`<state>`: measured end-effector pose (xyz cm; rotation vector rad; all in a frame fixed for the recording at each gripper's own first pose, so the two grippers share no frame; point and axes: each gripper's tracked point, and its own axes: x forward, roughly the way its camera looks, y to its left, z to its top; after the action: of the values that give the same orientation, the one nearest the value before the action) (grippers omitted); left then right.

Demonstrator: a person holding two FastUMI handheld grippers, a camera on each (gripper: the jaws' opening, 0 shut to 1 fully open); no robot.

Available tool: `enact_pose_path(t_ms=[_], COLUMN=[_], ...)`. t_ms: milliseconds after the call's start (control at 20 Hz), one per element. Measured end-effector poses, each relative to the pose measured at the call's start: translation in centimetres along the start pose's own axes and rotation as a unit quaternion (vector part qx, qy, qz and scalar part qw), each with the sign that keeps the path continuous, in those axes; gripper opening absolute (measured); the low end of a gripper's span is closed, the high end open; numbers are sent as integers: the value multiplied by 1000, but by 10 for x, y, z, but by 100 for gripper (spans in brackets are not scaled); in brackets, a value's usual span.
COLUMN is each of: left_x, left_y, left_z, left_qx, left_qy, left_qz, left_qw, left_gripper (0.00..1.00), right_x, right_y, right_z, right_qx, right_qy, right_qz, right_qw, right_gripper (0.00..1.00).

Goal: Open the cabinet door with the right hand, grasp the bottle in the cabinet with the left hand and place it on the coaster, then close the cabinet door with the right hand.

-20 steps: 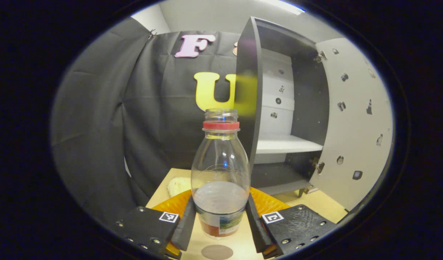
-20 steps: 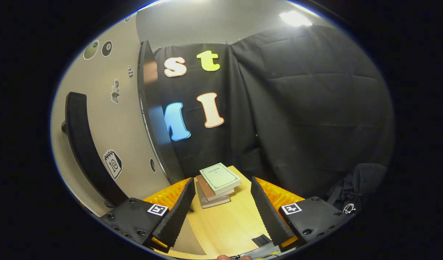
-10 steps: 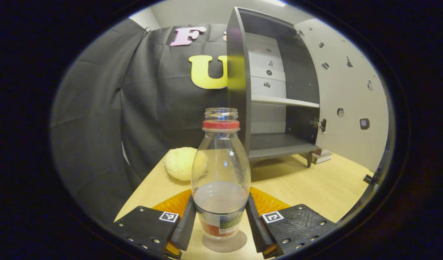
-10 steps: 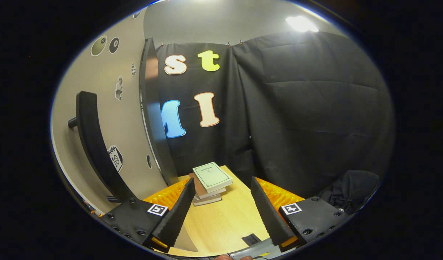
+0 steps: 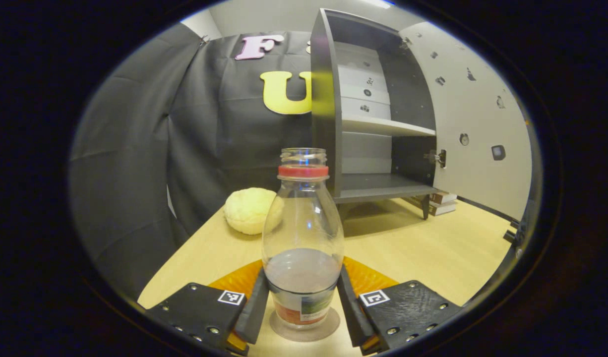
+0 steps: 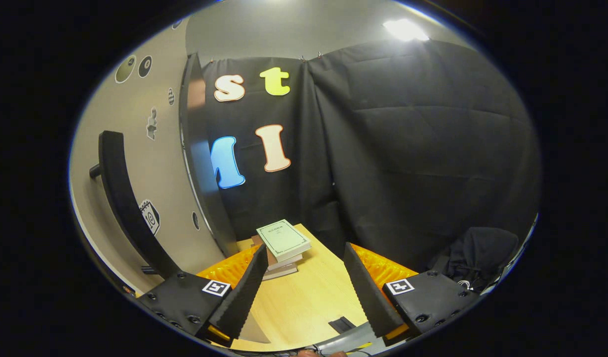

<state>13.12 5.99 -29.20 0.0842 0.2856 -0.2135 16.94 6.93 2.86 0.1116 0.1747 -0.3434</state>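
Left gripper view:
Left gripper (image 5: 302, 307): closed on bottle, a finger pressing each side of lower body, at label height.
Bottle (image 5: 302, 238): clear plastic, upright, red neck ring, no cap, part full w/ liquid; base on coaster.
Coaster (image 5: 304, 328): round, grey-brown, flat on table, rim peeking out around bottle base, between fingers.
Table (image 5: 423, 253): light wood.
Cabinet (image 5: 368, 124): dark grey, on short legs, behind and right of bottle; shelves bare.
Cabinet door (image 5: 475, 129): swung wide open to right, pale inner face w/ small stickers.
Bun-like lump (image 5: 249, 210): pale yellow, on table left of cabinet, behind bottle.
Books (image 5: 440, 203): small stack by cabinet's far leg.

Right gripper view:
Right gripper (image 6: 304, 292): jaws wide apart, holding nothing, above table (image 6: 304, 302).
Cabinet door (image 6: 155, 168): at left, outer face w/ stickers, near gripper but apart from fingers.
Handle (image 6: 123, 198): long dark bar on door.
Books (image 6: 281, 245): stack on table ahead, green-edged one on top.
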Motion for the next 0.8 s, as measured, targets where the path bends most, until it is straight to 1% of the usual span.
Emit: enact_pose_path(t_ms=[200, 250, 300, 350, 500, 650, 800], left_x=[1, -2, -1, -1, -2, 0, -2], left_y=[0, -1, -1, -1, -1, -3, -12], left_z=[2, -1, -1, -3, -6, -10, -10], left_qx=[5, 7, 8, 9, 13, 10, 13], left_qy=[-2, -1, -2, -1, 3, 1, -3], left_qz=[-1, -2, -3, -4, -6, -12, -20], left_qw=[1000, 1000, 1000, 1000, 1000, 1000, 1000], left_gripper=[69, 66, 67, 70, 71, 70, 84], right_x=[0, 2, 1, 2, 2, 1, -2], right_y=[5, 7, 9, 9, 10, 10, 9], right_z=[-1, -2, -3, -6, -13, -19, -25], right_qx=[-5, -4, -2, -1, 0, 4, 3], right_qy=[-1, -1, 1, 3, 10, 14, 18], right_qz=[6, 8, 11, 12, 13, 14, 14], right_qw=[1000, 1000, 1000, 1000, 1000, 1000, 1000], right_gripper=[98, 98, 98, 98, 98, 98, 98])
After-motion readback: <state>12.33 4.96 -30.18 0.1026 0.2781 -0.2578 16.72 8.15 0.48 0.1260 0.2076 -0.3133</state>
